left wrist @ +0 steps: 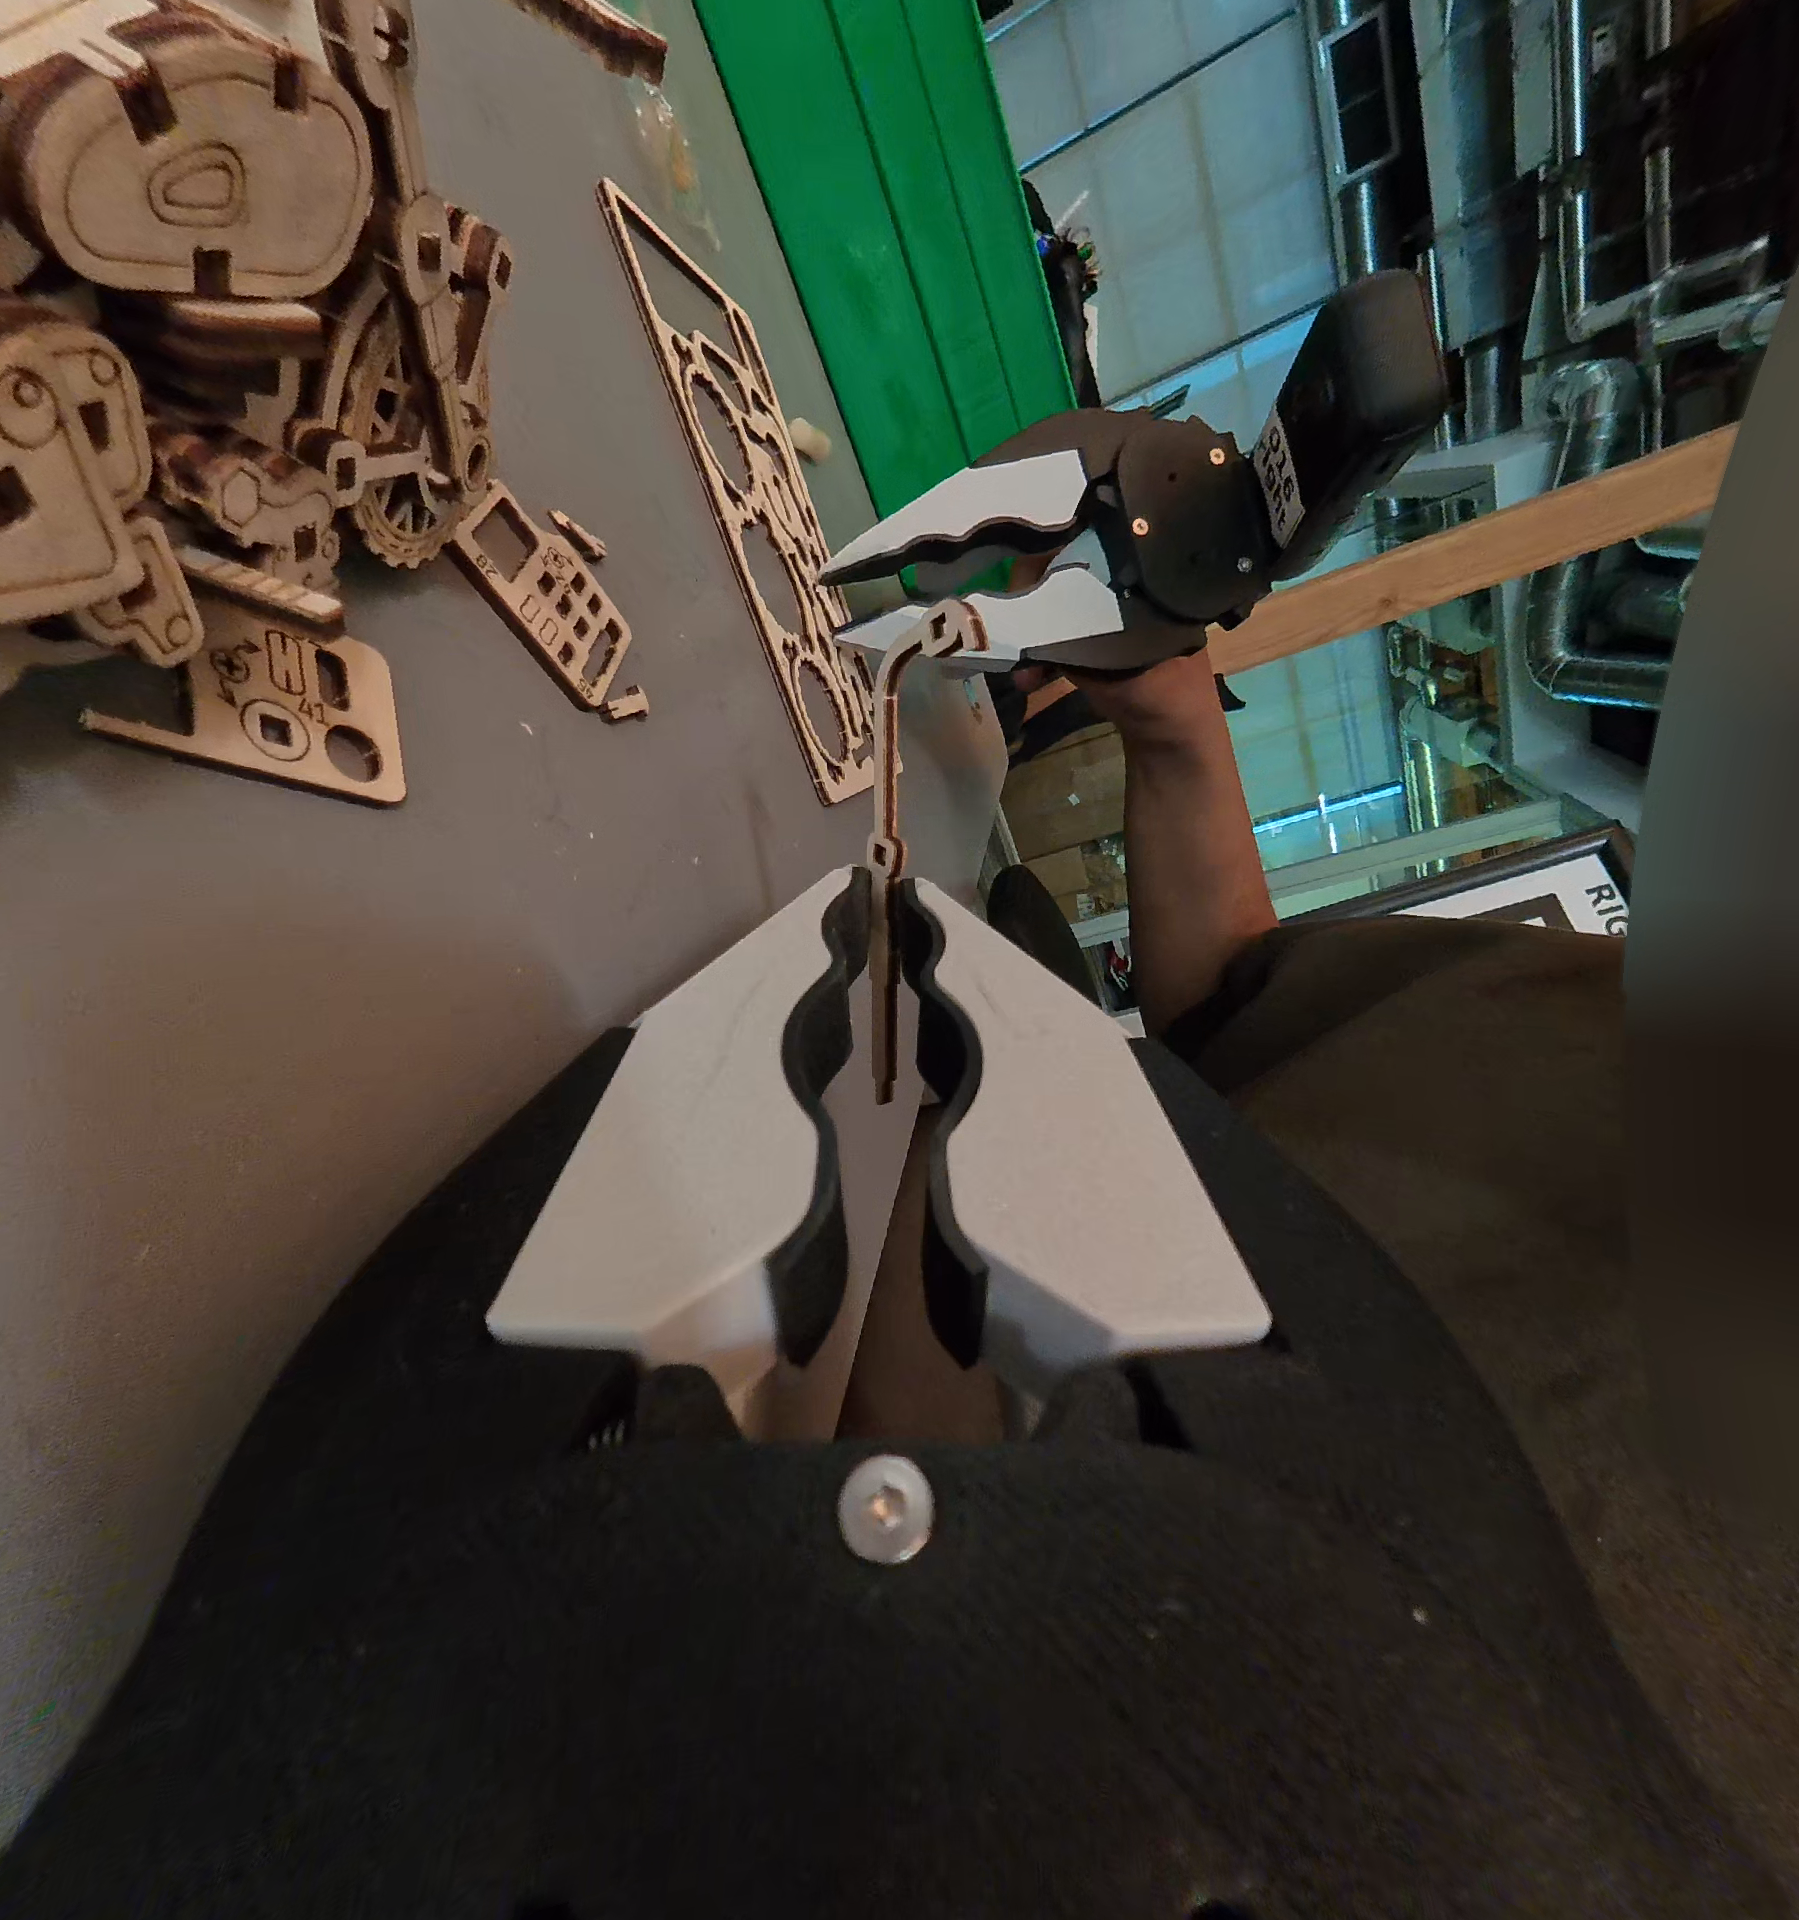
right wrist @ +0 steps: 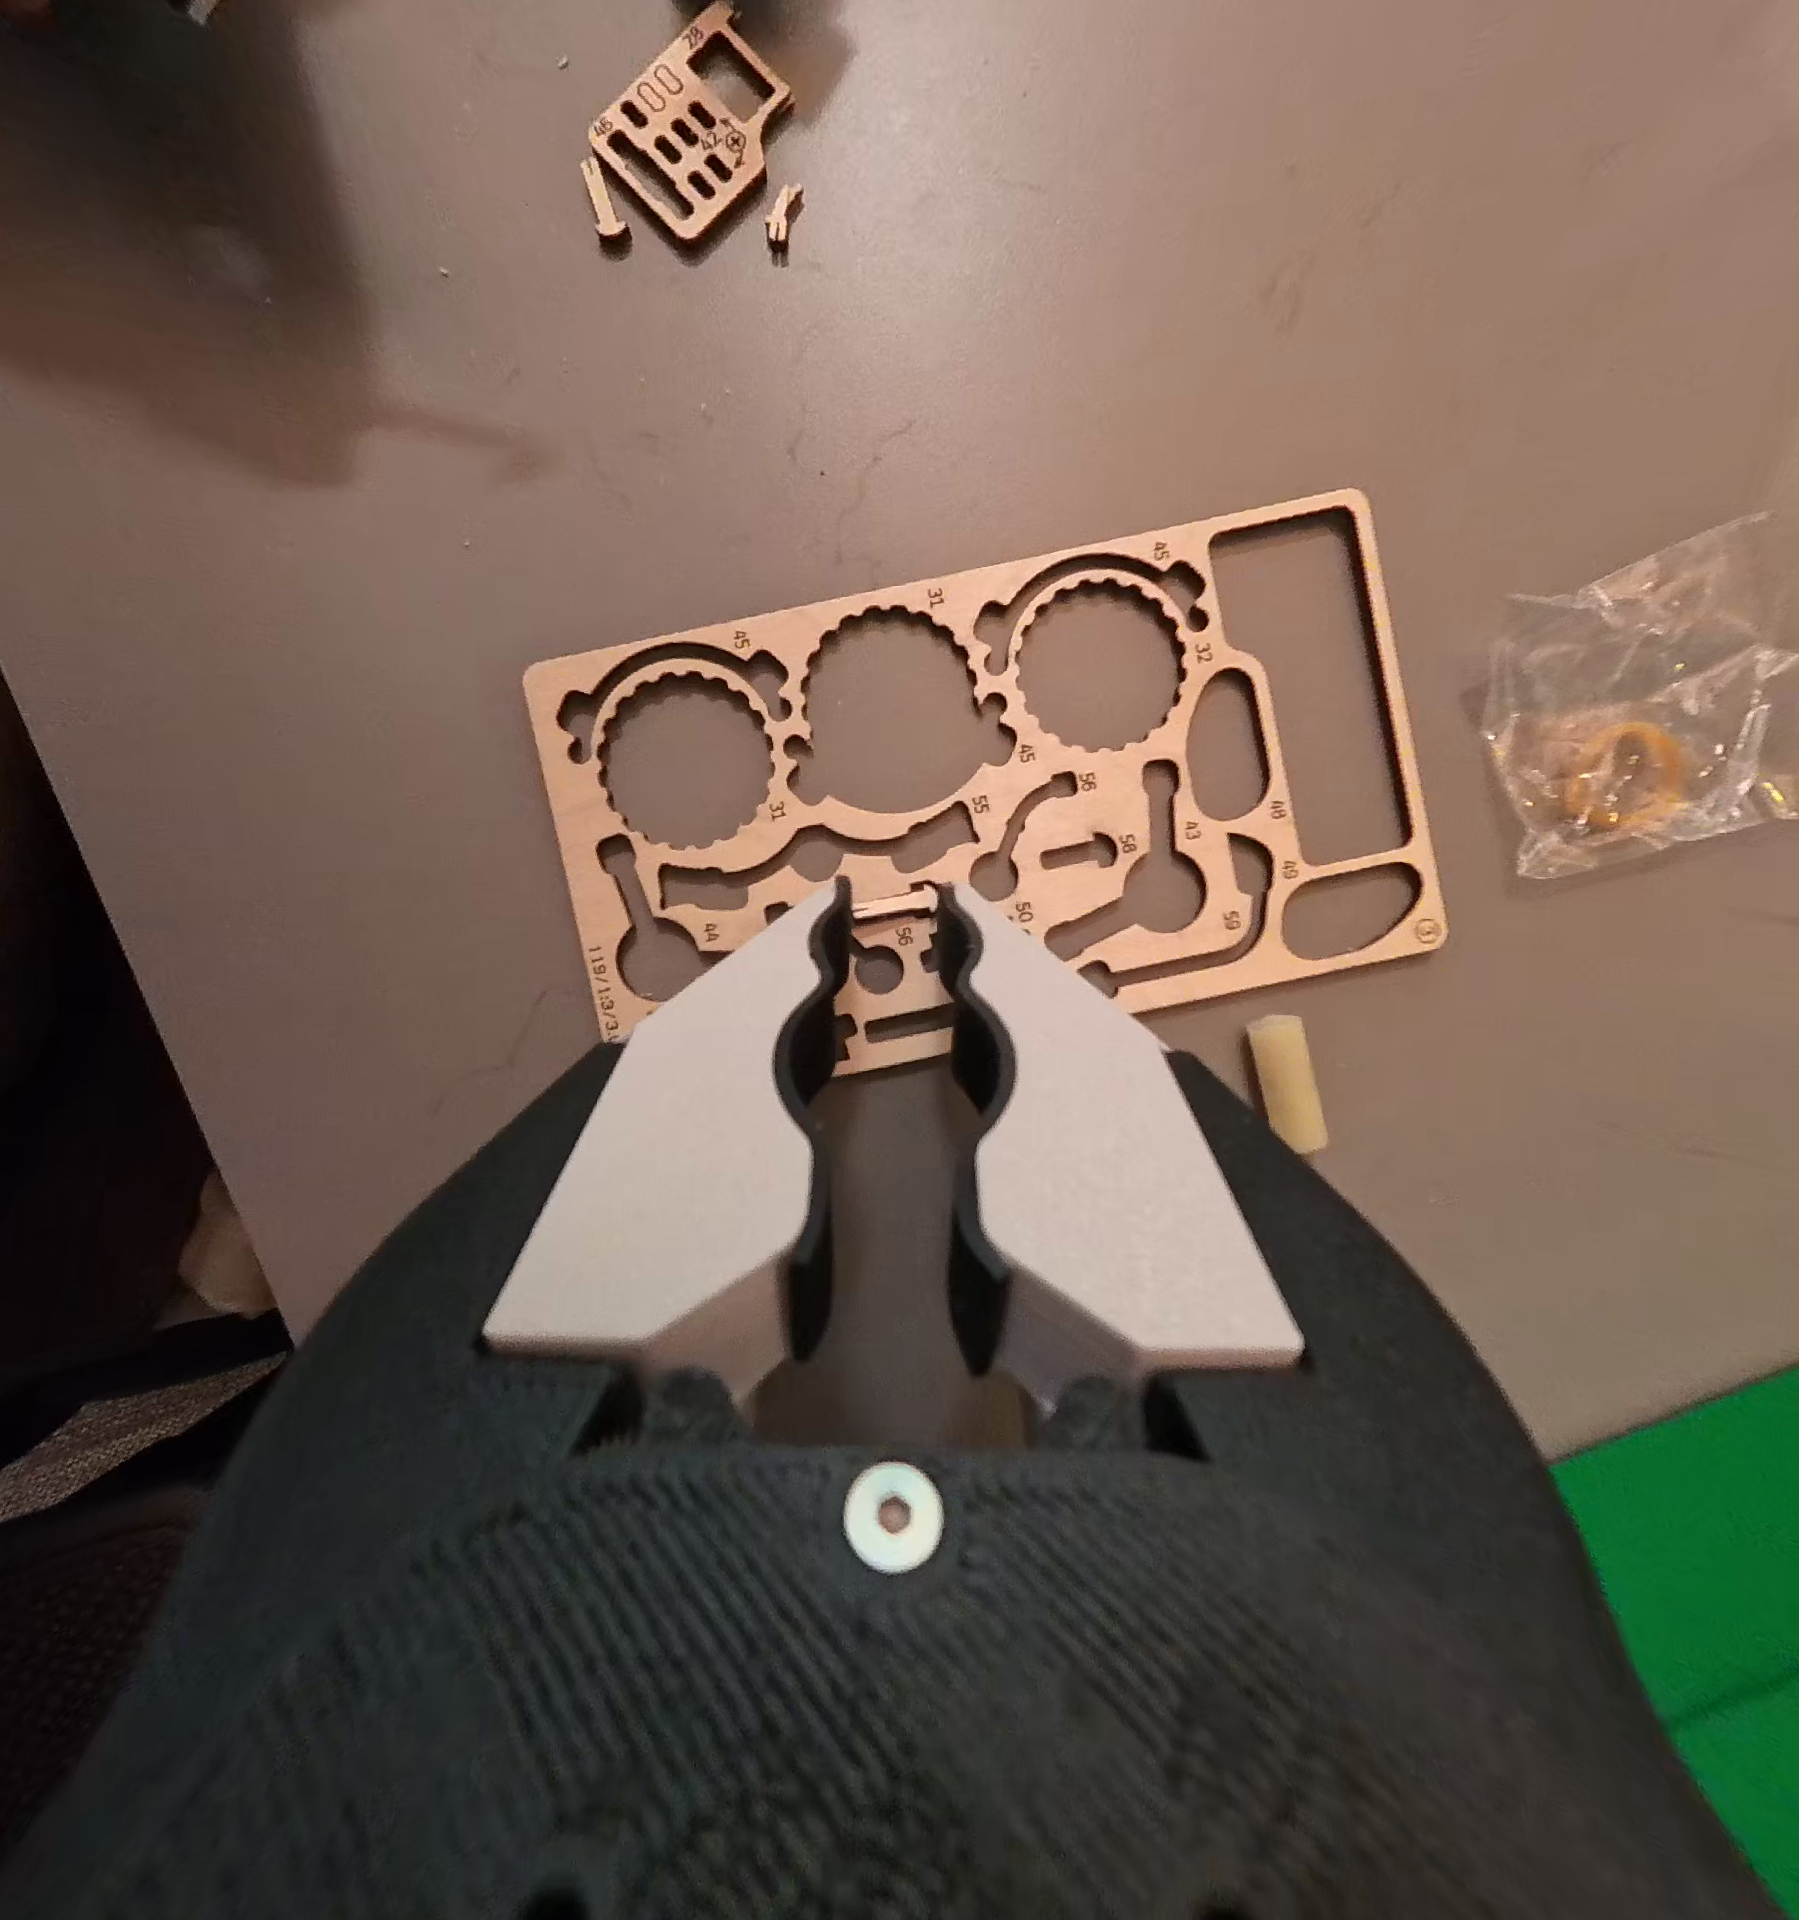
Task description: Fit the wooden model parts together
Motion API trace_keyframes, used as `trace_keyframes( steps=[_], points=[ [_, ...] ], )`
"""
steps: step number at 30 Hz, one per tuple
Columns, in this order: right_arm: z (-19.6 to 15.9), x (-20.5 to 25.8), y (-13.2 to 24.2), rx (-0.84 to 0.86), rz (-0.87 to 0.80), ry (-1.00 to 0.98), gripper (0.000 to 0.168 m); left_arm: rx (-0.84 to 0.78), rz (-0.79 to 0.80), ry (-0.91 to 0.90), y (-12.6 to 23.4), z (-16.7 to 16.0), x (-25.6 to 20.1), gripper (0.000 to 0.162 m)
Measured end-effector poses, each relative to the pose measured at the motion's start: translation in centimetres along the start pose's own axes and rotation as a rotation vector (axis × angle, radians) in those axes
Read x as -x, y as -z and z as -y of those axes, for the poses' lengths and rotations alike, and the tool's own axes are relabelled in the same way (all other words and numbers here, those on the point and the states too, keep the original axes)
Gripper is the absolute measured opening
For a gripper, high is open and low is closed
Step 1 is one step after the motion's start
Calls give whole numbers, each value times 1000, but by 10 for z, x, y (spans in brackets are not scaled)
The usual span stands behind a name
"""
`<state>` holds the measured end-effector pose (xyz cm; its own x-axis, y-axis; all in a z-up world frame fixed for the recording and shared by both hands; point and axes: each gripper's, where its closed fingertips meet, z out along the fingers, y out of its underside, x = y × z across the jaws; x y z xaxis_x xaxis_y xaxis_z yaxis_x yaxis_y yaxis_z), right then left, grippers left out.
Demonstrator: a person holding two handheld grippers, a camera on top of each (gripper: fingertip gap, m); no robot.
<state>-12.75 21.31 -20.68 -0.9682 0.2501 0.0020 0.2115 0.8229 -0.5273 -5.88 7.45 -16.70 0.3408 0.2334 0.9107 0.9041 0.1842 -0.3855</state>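
Note:
My left gripper (left wrist: 882, 883) is shut on a thin bent wooden strip (left wrist: 887, 748) and holds it upright above the grey table (left wrist: 407, 987). The strip's hooked top end reaches my right gripper (left wrist: 841, 601), which comes in from the right. In the right wrist view my right gripper (right wrist: 893, 896) has its jaws nearly together. The strip's end (right wrist: 890, 908) shows edge-on between the tips and spans from pad to pad. A partly built wooden model (left wrist: 178, 312) stands on the table at the far left.
A punched-out wooden parts sheet (right wrist: 978, 790) lies flat under my right gripper and also shows in the left wrist view (left wrist: 749, 468). Two smaller part plates (left wrist: 552, 592) (left wrist: 292, 717) lie near the model. A pale stick (right wrist: 1287, 1081) and a clear bag of rubber bands (right wrist: 1643, 727) lie at right. Green surface (right wrist: 1705, 1558) borders the table. The tips of one gripper are about 15 centimetres away from the tips of the other.

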Motion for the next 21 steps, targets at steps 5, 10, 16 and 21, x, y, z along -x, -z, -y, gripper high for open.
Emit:
trace_keyframes(
  steps=[5, 10, 16, 21],
  points=[
    [0, 0, 0, 5, -5, 12, 15, 0, -1, 2, 0, 0, 0, 3],
    [1, 0, 0, 6, -5, 14, 15, -1, -3, 5, 0, 0, 0, 3],
    [2, 0, 1, 5, -18, 24, 15, -2, -5, 6, 0, 0, 0, 3],
    [18, 6, 11, -47, -24, 15, 15, -3, -6, 5, 0, 0, 0, 3]
  ],
)
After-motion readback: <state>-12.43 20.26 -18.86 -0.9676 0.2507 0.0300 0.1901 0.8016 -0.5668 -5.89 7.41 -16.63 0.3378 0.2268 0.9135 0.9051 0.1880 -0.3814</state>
